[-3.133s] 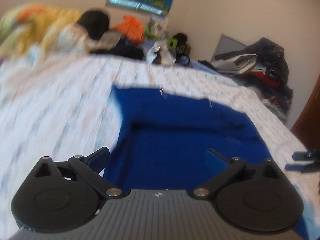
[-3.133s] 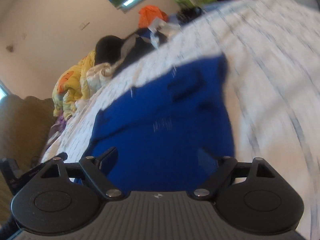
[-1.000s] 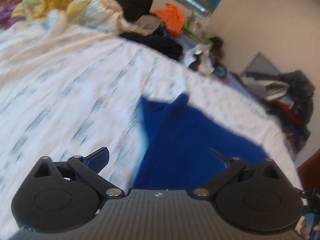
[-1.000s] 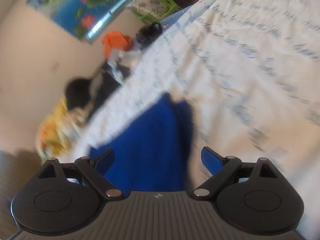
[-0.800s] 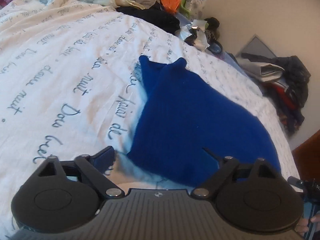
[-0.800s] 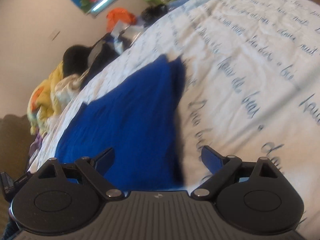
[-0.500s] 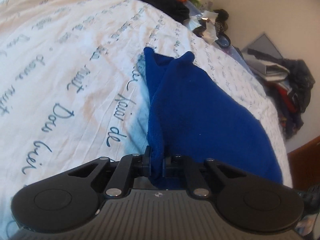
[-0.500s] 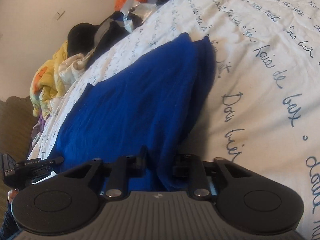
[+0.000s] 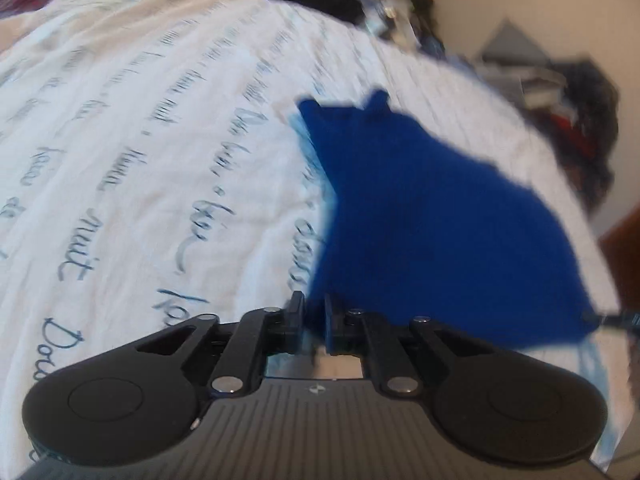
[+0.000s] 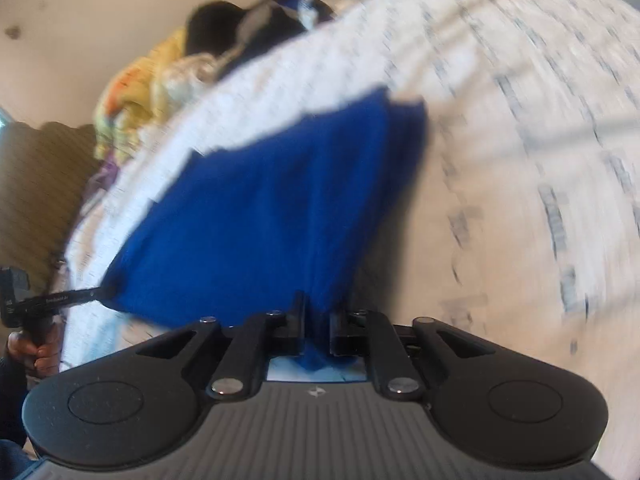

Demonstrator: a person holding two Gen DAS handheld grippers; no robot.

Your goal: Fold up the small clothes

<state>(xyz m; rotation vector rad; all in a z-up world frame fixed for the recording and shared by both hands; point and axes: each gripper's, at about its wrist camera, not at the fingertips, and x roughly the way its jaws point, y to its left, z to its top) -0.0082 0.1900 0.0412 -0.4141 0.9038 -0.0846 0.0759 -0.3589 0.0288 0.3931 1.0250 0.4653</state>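
A folded blue knit garment point(image 9: 432, 216) lies on the white bedsheet point(image 9: 140, 160) printed with script. My left gripper point(image 9: 311, 312) pinches its near left corner; the jaws are opening slightly, with the blue cloth still pressed between the pads. In the right wrist view the same garment point(image 10: 260, 216) runs away from my right gripper point(image 10: 318, 312), which is shut on the near right corner. The near edge hangs taut between the two grippers. The left gripper point(image 10: 52, 300) also shows at the far left, held by a hand point(image 10: 36, 352). Both views are blurred by motion.
The bedsheet point(image 10: 520, 160) spreads wide to the right of the garment. A heap of yellow and black clothes point(image 10: 160, 72) lies at the far end of the bed. Dark clothes and bags point(image 9: 580, 120) pile up beside the bed. A brown upholstered piece point(image 10: 36, 180) stands at the left.
Both grippers went from wide open to pinched on the garment's near corners. Since then they have moved with the cloth, and its near edge has lifted off the sheet.
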